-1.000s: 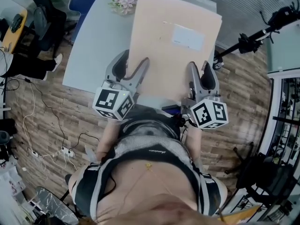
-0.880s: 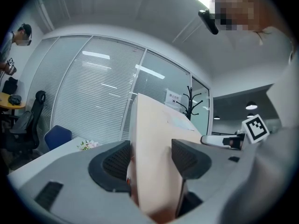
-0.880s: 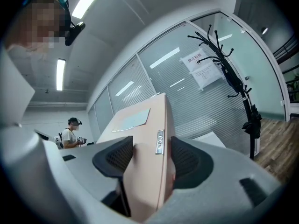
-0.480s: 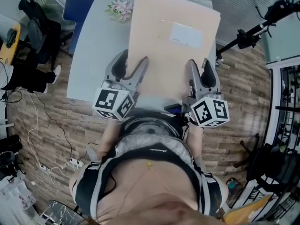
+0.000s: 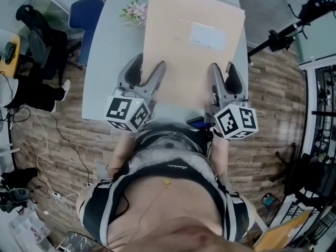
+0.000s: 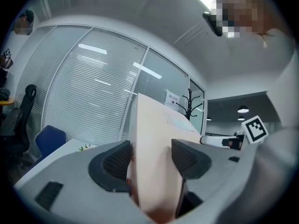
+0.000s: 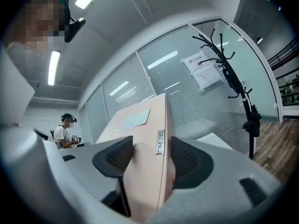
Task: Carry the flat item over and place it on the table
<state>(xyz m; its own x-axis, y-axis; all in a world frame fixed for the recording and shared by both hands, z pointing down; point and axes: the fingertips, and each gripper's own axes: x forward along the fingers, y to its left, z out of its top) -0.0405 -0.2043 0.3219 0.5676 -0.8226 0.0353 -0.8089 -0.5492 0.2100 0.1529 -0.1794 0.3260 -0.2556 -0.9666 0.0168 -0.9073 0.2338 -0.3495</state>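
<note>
A flat, pale peach box [image 5: 191,41] with a white label is held out in front of me, over the near part of the grey table [image 5: 113,51]. My left gripper [image 5: 148,76] is shut on its near left edge, and my right gripper [image 5: 221,77] is shut on its near right edge. In the left gripper view the box [image 6: 152,139] fills the gap between the jaws. In the right gripper view the box [image 7: 145,153] sits between the jaws too, with a small metal tag on its side. I cannot tell whether the box touches the table.
A small bunch of pink flowers [image 5: 134,9] lies on the table's far left. A blue chair [image 5: 84,14] stands at the table's left, black chairs [image 5: 42,41] further left. A black tripod [image 5: 294,20] stands at the right. Wooden floor with cables surrounds me.
The table and floor have slid toward me in view: I have moved closer to the table. Both grippers keep the same hold on the box.
</note>
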